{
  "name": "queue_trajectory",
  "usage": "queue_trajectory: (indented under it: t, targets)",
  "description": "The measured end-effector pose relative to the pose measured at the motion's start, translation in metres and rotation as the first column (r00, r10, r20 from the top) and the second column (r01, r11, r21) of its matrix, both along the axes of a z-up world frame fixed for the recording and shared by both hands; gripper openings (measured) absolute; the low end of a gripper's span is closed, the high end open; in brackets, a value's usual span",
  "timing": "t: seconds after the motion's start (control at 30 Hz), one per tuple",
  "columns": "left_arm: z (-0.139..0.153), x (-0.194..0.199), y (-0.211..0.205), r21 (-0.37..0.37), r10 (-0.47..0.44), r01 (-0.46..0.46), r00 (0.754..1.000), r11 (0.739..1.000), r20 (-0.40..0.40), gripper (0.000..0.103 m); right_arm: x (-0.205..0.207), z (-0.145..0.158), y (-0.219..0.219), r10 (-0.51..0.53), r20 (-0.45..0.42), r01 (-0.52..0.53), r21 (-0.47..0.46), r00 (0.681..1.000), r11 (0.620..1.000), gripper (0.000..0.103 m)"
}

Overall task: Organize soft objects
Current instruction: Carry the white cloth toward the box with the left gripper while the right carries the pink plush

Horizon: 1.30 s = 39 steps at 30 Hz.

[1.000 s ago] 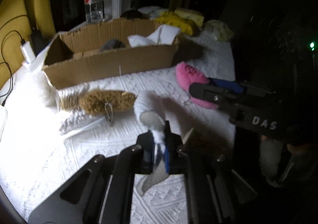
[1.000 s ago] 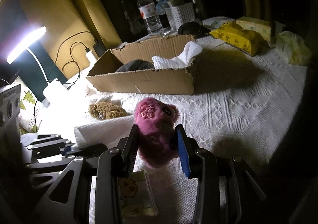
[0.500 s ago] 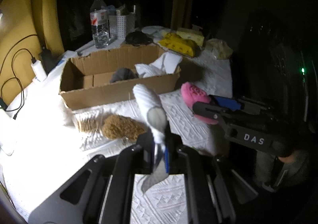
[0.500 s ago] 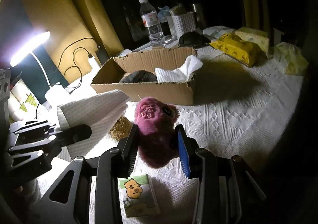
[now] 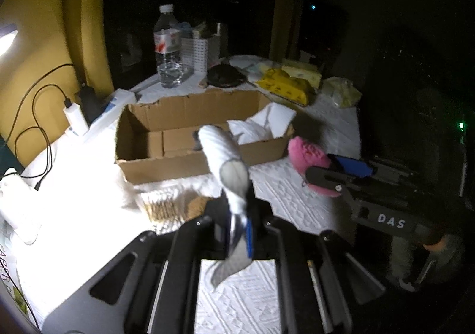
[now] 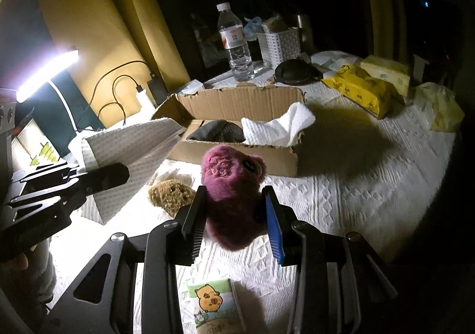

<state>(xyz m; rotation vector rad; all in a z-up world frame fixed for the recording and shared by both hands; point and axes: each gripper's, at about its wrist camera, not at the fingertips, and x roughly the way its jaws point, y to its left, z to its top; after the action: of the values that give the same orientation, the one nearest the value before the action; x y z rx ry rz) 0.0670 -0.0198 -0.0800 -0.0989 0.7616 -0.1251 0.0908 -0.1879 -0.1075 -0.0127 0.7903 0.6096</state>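
Observation:
My left gripper [image 5: 239, 222] is shut on a white sock with a grey heel [image 5: 225, 162] and holds it up in the air in front of the open cardboard box [image 5: 166, 165]. The sock also shows in the right wrist view [image 6: 130, 150]. My right gripper [image 6: 234, 209] is shut on a pink plush toy [image 6: 231, 182], lifted above the white bedspread, short of the box [image 6: 237, 156]. The box holds a white cloth [image 6: 279, 126] and a dark garment [image 6: 216, 130]. The plush also shows in the left wrist view [image 5: 305, 153].
A brown fuzzy toy [image 6: 170, 196] lies on the bedspread before the box. A tissue pack with a cartoon animal [image 6: 215, 304] lies under my right gripper. A water bottle [image 6: 234, 43], white basket [image 6: 279, 43], yellow packets [image 6: 359, 90] and charger cables [image 5: 44, 114] stand behind the box.
My left gripper has lifted the sock off the bedspread and moved it up toward the box. My right gripper has risen slightly with the plush.

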Motion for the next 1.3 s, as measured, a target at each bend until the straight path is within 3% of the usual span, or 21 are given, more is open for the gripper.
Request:
queue_trajectory:
  t: [1.3]
  targets:
    - [-0.010,0.092,0.056,0.036,0.104,-0.105,0.995,0.994,0.008,0.007,0.079,0.005,0.053,0.099,0.024,-0.098,-0.049,0.995,0.994,0.039]
